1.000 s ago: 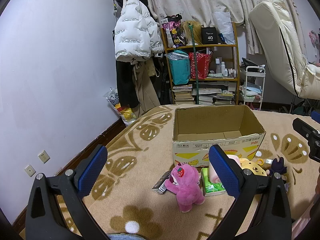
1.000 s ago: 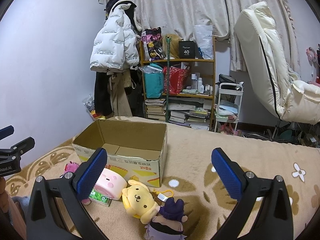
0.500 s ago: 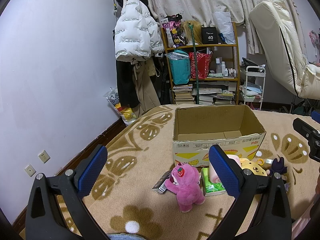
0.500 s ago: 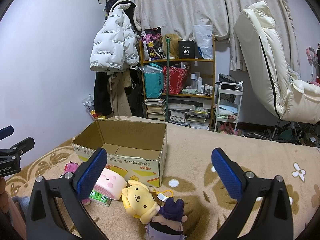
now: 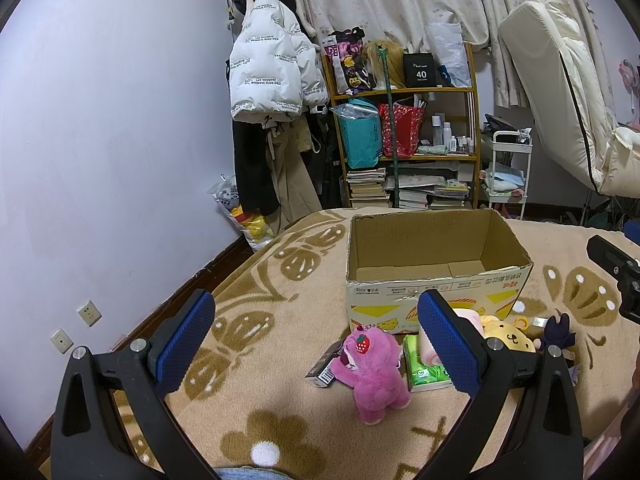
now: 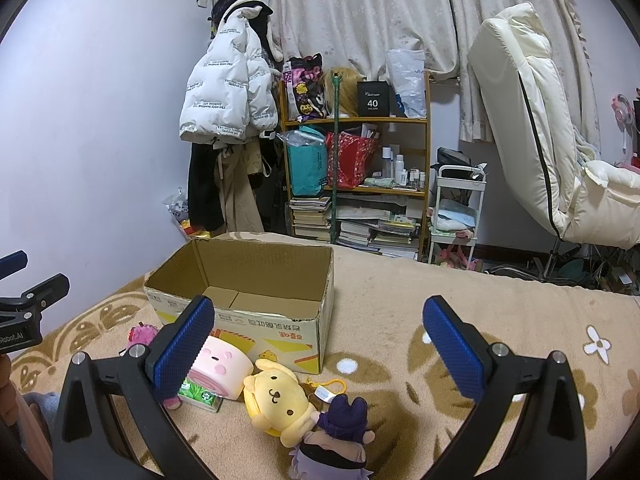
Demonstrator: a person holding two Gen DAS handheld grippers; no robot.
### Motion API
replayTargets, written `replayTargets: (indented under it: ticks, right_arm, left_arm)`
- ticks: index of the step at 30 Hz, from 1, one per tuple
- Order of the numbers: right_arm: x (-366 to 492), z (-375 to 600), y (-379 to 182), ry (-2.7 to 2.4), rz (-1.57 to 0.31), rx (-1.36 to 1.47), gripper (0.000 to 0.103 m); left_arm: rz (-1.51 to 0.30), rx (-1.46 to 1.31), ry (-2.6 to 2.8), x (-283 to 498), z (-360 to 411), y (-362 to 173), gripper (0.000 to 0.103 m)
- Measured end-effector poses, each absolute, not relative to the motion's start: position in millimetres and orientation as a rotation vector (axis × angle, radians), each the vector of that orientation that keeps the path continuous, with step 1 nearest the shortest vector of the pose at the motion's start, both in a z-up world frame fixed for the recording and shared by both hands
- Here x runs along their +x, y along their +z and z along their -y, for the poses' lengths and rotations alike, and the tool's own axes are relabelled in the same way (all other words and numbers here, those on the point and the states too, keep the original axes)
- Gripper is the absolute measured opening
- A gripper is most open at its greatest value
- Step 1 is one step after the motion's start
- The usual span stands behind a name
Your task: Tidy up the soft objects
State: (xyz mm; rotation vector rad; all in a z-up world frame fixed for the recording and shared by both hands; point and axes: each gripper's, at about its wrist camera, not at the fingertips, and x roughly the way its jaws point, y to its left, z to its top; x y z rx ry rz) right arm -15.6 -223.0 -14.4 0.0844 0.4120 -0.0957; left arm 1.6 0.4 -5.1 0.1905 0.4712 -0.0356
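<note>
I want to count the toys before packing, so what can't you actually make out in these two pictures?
- Pink roll plush: left wrist view, mostly behind the left gripper finger.
- Purple-haired doll: right wrist view, its lower body cut by the bottom edge.
- Green tissue pack: both views, partly covered by a finger.
- Small dark box: behind the pink bear; label too small.
- Cardboard box floor: near part hidden by its front wall.

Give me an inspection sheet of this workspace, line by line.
Surface: beige blanket with brown flower pattern.
Job's things: open cardboard box, empty; pink plush, yellow plush, purple-haired doll, pink roll cushion in front of it.
Clutter: green tissue pack, small dark packet.
Grippers: left gripper and right gripper open, holding nothing.
Cables: nothing seen on the blanket.
Surroundings: shelf, white jacket, cream chair.
</note>
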Motion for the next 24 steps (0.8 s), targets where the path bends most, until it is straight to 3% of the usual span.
replayTargets:
  ticks: [17, 24]
  right_arm:
    - [-10.4, 226.2, -19.9, -0.098, -0.439, 0.089, 0.103]
    - [7.4, 242.0, -43.4, -0.148, -0.576, 0.143, 0.103]
  left_arm:
    - [-0.564, 0.19, -0.044, 20.4, -4.0, -12.5, 0.1]
    - [-0.688, 0.182, -0.019, 46.7, -6.4, -28.2, 0.1]
